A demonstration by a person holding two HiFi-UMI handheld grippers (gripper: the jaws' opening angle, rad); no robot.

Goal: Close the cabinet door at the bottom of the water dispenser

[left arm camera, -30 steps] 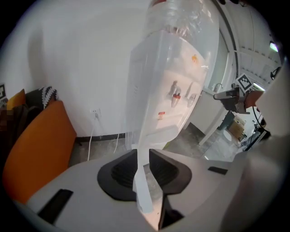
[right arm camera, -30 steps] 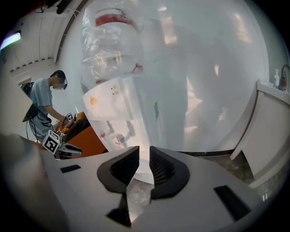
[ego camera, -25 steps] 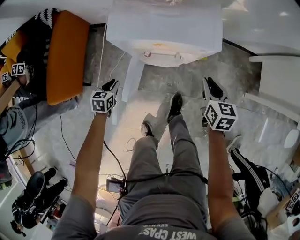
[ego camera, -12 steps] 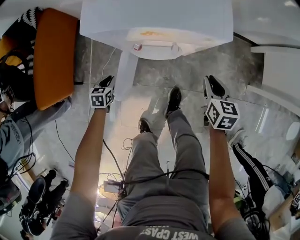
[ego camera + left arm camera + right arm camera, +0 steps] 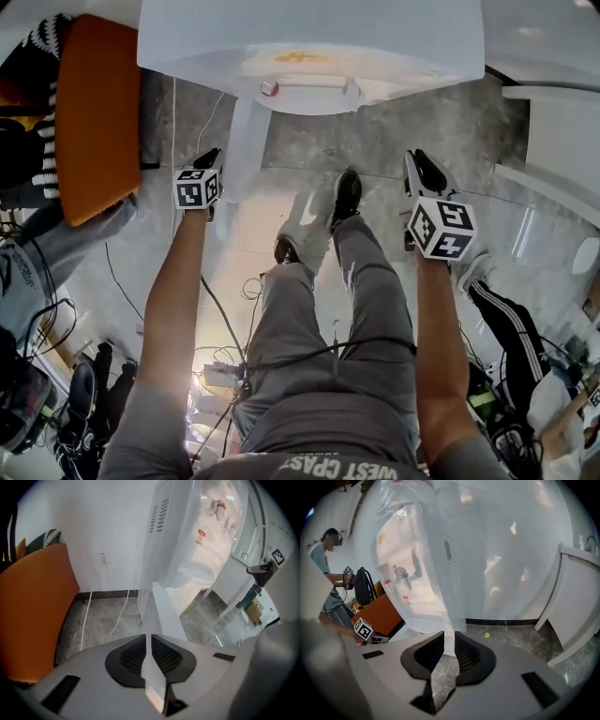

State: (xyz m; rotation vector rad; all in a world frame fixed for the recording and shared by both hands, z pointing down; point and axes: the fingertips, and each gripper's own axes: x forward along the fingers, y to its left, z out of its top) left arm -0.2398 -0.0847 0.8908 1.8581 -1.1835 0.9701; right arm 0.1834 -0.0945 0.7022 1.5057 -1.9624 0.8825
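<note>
The white water dispenser (image 5: 309,47) stands at the top of the head view. Its bottom cabinet door (image 5: 246,141) is open and sticks out towards me, edge on. My left gripper (image 5: 208,161) is just left of the door's free end, close beside it; contact cannot be made out. In the left gripper view the jaws (image 5: 148,651) are shut to a thin slit, with the door (image 5: 161,609) running straight ahead beyond them. My right gripper (image 5: 422,173) hangs shut and empty over the floor to the right, facing the dispenser (image 5: 426,564).
An orange chair (image 5: 94,112) stands left of the dispenser, with a white cable (image 5: 119,616) on the floor by the wall. A white counter (image 5: 553,141) is at the right. My shoes (image 5: 347,197) are between the grippers. People and cables lie behind at both sides.
I have stepped closer, so the dispenser fills more of the head view. The left gripper stays beside the door's free end. The right gripper has barely moved.
</note>
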